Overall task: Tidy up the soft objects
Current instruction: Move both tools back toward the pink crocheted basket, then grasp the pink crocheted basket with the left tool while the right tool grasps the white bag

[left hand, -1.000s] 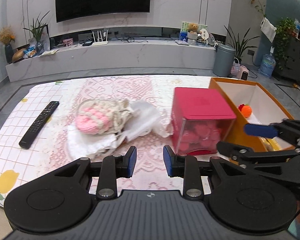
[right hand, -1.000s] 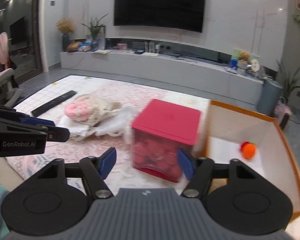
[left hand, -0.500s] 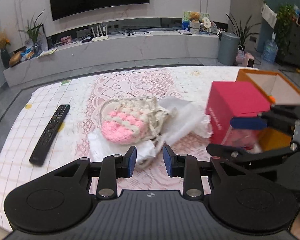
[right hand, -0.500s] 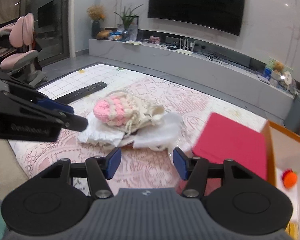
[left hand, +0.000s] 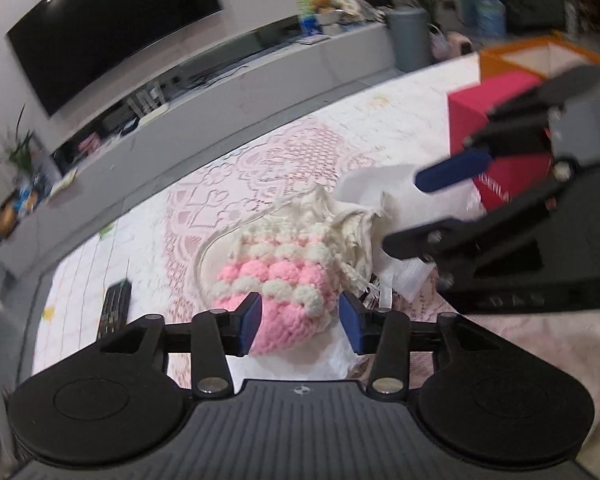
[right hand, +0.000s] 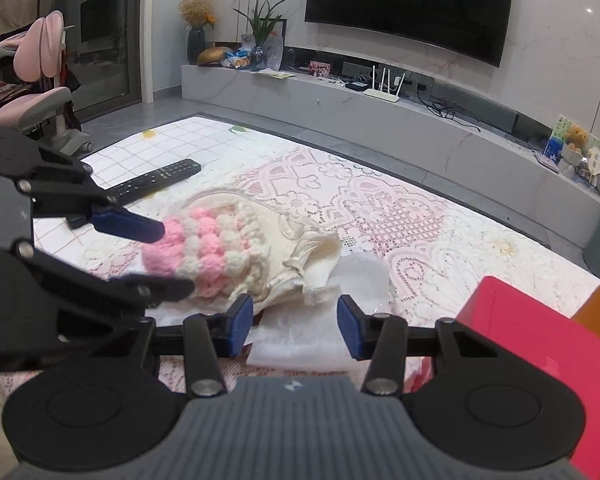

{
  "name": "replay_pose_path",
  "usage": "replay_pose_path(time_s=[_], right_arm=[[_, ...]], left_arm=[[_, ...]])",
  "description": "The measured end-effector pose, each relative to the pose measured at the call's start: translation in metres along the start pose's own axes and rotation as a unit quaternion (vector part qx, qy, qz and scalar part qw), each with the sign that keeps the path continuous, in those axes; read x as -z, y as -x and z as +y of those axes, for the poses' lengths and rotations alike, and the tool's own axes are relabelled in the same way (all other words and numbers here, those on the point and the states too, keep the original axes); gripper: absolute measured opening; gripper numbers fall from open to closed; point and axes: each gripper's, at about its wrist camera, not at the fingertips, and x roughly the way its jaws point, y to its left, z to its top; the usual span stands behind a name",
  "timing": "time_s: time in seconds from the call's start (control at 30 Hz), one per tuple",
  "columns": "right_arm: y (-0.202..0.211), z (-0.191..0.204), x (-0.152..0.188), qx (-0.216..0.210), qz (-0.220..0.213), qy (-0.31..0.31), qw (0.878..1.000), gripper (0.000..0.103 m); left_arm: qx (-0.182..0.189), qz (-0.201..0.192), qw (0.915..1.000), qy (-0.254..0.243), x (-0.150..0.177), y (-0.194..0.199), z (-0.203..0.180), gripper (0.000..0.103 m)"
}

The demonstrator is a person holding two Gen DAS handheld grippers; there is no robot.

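Pink and cream yarn makes up the knit bag, which lies on a lace cloth spread over the table. Under and beside the bag sits crumpled white wrap, and a cream drawstring trails off toward the right.

The left gripper points down at the bag's near end. Its blue pads stand on either side of the pink part, half spread; its jaws have just been opening, and from the right wrist view the upper pad looks to touch the yarn, but there is no squeeze on it.

The right gripper hangs over the white wrap just short of the bag's cream mouth. Its jaws have just been closing and now stand at a middling gap, with only wrap and the drawstring's end seen beneath them, nothing pinched.

To the right stands a red box, and behind it an orange box with a white inside. A black remote lies on the checked part of the cloth, well apart from the bag on its left. Across the room a long grey console runs under a dark TV.
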Motion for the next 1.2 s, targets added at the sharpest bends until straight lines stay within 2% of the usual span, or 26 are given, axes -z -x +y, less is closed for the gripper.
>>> replay_pose_path(time_s=[0.07, 0.13, 0.17, 0.23, 0.33, 0.4, 0.5, 0.63, 0.67, 0.73, 0.8, 0.83, 0.9, 0.97, 1.1, 1.2], right_arm=[[-0.004, 0.0, 0.001, 0.0, -0.004, 0.001, 1.0, 0.047], [-0.006, 0.0, 0.002, 0.001, -0.005, 0.002, 1.0, 0.047], [-0.007, 0.0, 0.002, 0.002, -0.006, 0.003, 1.0, 0.047], [-0.009, 0.001, 0.004, 0.0, -0.007, 0.003, 1.0, 0.047], [-0.009, 0.0, 0.003, -0.005, -0.016, 0.002, 1.0, 0.047], [-0.009, 0.002, 0.001, -0.003, -0.024, 0.005, 1.0, 0.051], [-0.017, 0.004, -0.003, 0.003, -0.018, 0.001, 1.0, 0.051], [-0.032, 0.007, -0.009, 0.002, -0.006, -0.017, 1.0, 0.051], [-0.036, 0.007, -0.01, 0.003, 0.0, -0.021, 1.0, 0.053], [-0.046, 0.006, -0.012, 0.004, 0.013, -0.035, 0.999, 0.063], [-0.052, 0.005, -0.011, -0.005, 0.018, -0.049, 0.999, 0.065], [-0.054, 0.006, -0.01, -0.003, 0.019, -0.05, 0.999, 0.062], [-0.058, 0.009, -0.008, 0.004, 0.029, -0.04, 0.999, 0.027], [-0.063, 0.01, -0.005, -0.014, 0.043, -0.044, 0.998, 0.022], [-0.059, 0.014, 0.0, -0.017, 0.025, -0.027, 0.999, 0.014], [-0.051, 0.014, -0.002, -0.019, 0.016, -0.033, 0.999, 0.013]], left_arm=[[-0.015, -0.002, 0.9998, -0.015, 0.001, -0.007, -0.004, 0.055], [-0.018, -0.003, 0.9998, -0.007, 0.002, -0.013, -0.003, 0.054], [-0.011, -0.003, 0.9999, 0.003, 0.003, -0.014, -0.002, 0.051], [-0.004, -0.007, 0.9996, 0.027, 0.006, -0.015, 0.001, 0.036], [0.001, -0.023, 0.9982, 0.055, 0.011, -0.009, 0.006, 0.024], [-0.01, -0.04, 0.997, 0.066, 0.012, 0.001, 0.01, 0.021], [-0.038, -0.06, 0.9938, 0.086, 0.009, 0.018, 0.021, 0.019], [-0.036, -0.049, 0.9922, 0.109, 0.002, 0.023, 0.036, 0.019], [-0.032, -0.048, 0.9919, 0.113, 0.002, 0.023, 0.038, 0.019], [-0.03, -0.043, 0.9919, 0.116, 0.003, 0.019, 0.038, 0.019], [-0.029, -0.038, 0.9918, 0.119, 0.005, 0.014, 0.036, 0.019], [-0.029, -0.036, 0.9916, 0.121, 0.006, 0.012, 0.035, 0.019], [-0.027, -0.034, 0.9911, 0.126, 0.009, 0.011, 0.034, 0.019], [-0.025, -0.034, 0.9903, 0.132, 0.01, 0.012, 0.033, 0.019], [-0.028, -0.035, 0.9895, 0.138, 0.009, 0.016, 0.034, 0.019], [-0.032, -0.037, 0.9888, 0.141, 0.007, 0.023, 0.036, 0.019]])
